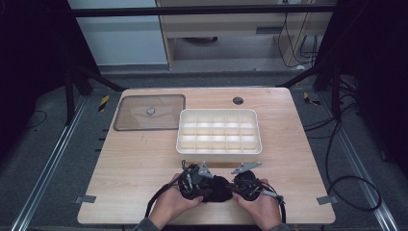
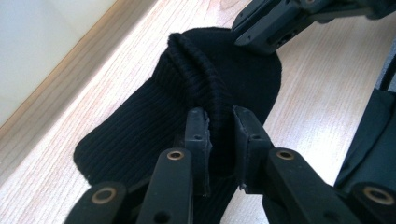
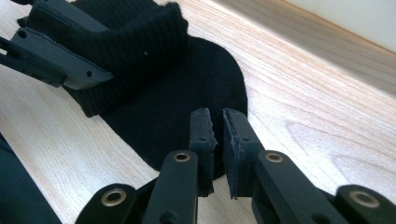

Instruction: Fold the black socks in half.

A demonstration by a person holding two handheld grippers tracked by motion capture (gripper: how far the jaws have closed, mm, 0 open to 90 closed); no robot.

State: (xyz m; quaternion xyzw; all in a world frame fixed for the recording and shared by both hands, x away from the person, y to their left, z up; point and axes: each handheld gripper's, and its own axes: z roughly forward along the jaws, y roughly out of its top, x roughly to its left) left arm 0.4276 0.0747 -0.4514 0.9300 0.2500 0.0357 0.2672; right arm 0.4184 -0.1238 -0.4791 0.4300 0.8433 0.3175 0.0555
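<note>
A black knitted cloth lies flat on the wooden table, close to its front edge, between the person's two hands. My left gripper is shut on a raised ribbed fold of the cloth, which it lifts a little off the flat part. My right gripper has its jaws almost together over the rounded rim of the cloth, pinching a thin layer there. The two grippers face each other from left and right. The right gripper reaches in from above in the left gripper view.
A white tray divided into several small compartments stands just beyond the hands. A clear lid with a small knob lies at the back left. A round cable hole sits near the far edge.
</note>
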